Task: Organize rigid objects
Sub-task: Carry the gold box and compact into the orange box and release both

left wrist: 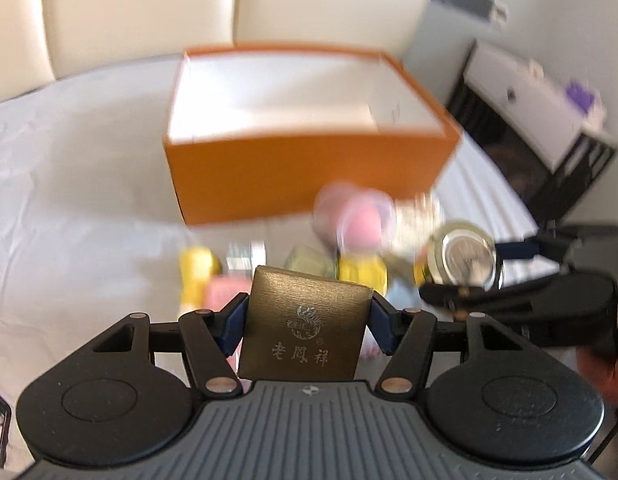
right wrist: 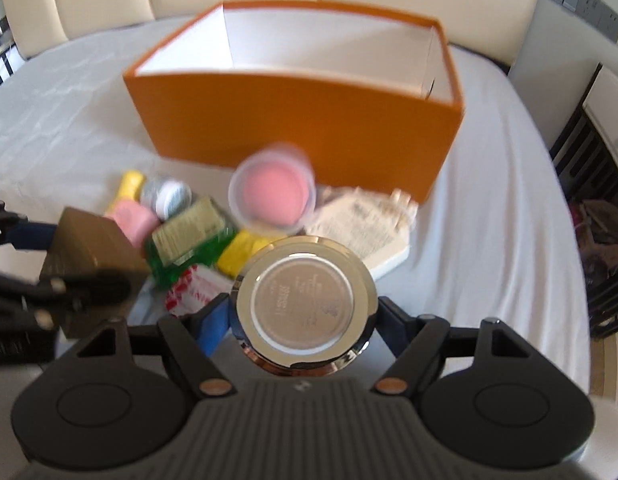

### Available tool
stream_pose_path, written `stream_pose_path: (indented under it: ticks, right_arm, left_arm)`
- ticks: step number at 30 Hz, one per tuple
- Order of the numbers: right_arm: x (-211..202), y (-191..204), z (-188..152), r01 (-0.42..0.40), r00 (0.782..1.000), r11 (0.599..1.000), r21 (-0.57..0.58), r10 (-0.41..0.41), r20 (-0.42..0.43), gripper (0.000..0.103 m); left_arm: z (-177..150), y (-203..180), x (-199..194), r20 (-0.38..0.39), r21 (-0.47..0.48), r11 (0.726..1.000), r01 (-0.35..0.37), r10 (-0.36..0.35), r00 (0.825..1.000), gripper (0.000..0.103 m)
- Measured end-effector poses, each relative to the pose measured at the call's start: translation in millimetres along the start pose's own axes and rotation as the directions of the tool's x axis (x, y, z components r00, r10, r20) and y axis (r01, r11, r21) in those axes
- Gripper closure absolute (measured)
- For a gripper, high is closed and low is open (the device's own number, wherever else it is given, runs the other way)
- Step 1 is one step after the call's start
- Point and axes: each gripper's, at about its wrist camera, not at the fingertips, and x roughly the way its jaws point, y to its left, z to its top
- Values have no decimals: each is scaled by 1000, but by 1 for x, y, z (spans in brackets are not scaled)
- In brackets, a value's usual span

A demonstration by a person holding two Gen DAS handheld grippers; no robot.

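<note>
Gripping a square bronze-coloured metal box (left wrist: 305, 326) stamped with Chinese characters, our left gripper (left wrist: 305, 320) is pressing its blue-padded fingers (left wrist: 232, 326) against both sides. Our right gripper (right wrist: 303, 312) is clamping a round chrome-rimmed tin (right wrist: 305, 300) between its fingers (label side facing us). Both are hovering above a blurred cluster of small items on the white-clothed table (right wrist: 489, 220), near the open orange cardboard box (right wrist: 309, 120) with a white interior.
</note>
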Motion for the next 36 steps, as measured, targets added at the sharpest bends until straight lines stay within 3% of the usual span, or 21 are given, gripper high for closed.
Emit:
stream_pose_path:
  ticks: [12, 21, 24, 28, 32, 36]
  right_arm:
    - [-37, 2, 92, -20, 982, 998, -63, 31, 189, 27]
    - [-14, -12, 160, 7, 970, 998, -64, 9, 241, 27]
    - [8, -19, 179, 18, 978, 998, -56, -5, 211, 27]
    - [44, -27, 197, -19, 992, 999, -45, 25, 125, 27]
    - [81, -33, 205, -72, 997, 997, -18, 72, 23, 27]
    - [116, -34, 204, -121, 989, 993, -1, 121, -91, 27]
  left_arm:
    - [105, 14, -17, 182, 25, 1000, 12, -16, 983, 32]
    - [170, 25, 22, 220, -14, 1000, -1, 4, 976, 32]
    - [184, 28, 46, 175, 11, 1000, 1, -2, 984, 32]
    - [198, 38, 87, 59, 34, 998, 58, -60, 996, 32]
    - [200, 41, 119, -56, 97, 995, 35, -30, 998, 32]
    - [193, 29, 145, -148, 201, 980, 19, 11, 989, 32]
